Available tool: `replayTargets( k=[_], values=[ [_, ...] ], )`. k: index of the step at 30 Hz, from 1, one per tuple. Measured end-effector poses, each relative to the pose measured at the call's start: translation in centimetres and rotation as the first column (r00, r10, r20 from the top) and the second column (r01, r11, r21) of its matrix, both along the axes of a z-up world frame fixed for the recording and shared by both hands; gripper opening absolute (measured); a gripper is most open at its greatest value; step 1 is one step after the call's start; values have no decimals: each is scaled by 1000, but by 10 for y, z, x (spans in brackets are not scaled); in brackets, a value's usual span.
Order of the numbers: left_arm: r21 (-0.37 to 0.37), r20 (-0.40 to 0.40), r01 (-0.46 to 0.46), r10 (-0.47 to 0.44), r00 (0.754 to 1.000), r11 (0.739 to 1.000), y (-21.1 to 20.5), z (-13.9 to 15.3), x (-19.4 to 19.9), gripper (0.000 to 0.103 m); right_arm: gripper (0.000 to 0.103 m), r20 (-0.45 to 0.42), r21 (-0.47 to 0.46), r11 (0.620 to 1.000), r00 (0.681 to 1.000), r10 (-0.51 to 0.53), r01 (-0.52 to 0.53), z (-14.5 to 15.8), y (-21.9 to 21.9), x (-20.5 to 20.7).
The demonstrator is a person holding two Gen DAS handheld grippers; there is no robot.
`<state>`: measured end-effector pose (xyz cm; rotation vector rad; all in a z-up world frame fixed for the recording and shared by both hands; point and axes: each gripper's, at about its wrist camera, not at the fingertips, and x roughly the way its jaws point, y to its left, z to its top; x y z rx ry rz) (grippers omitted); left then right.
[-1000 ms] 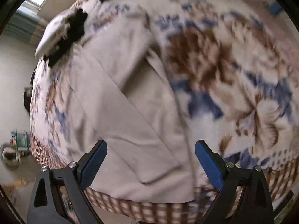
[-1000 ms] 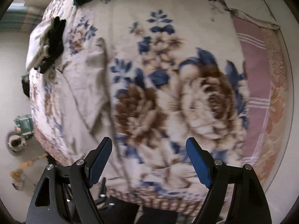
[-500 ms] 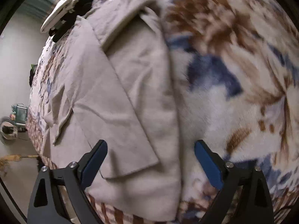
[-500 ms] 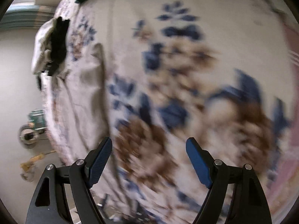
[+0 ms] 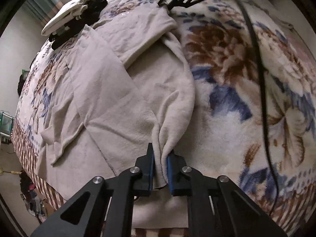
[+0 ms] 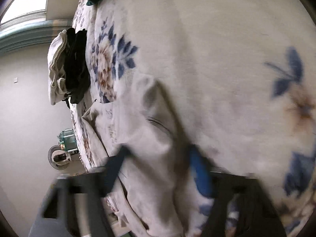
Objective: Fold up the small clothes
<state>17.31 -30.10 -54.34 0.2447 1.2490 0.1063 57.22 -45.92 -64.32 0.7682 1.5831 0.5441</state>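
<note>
Floral blanket point(image 5: 227, 90) bears lengthwise beige garment point(image 5: 122, 98), hem pinched by left claw point(image 5: 160, 169).

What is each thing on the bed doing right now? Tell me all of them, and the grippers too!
beige garment: lying flat, a sleeve folded across it, near edge pinched up.
left gripper: jaws have just been closing, now shut on the garment's near edge.
right gripper: jaws have just been closing, garment between them; too blurred to tell a grip.
clothes pile: folded, stacked at the far edge.
floral blanket: spread out underneath.
</note>
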Motion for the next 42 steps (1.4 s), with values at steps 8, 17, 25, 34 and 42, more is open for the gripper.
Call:
replayTargets(
  k=[8, 17, 25, 34, 42],
  values=[
    [-88, 52, -43, 47, 998, 995, 21, 35, 0, 8, 8, 50, -4, 998, 997, -55, 55, 37, 3, -5],
    [-224, 76, -196, 218, 973, 955, 93, 72, -2, 8, 8, 79, -95, 995, 996, 32, -24, 93, 49, 2],
    [-272, 47, -368, 394, 918, 889, 185, 63, -8, 8, 8, 108, -192, 970, 980, 169, -146, 109, 166, 13],
    [-324, -9, -500, 526, 850, 803, 272, 33, -15, 8, 7, 85, -329, 922, 966, 243, -203, 85, 285, 14],
    [-379, -102, -579, 589, 801, 722, 305, 31, -29, 32, 35, 8, -247, 933, 963, 270, -260, 73, 322, 17]
  ],
)
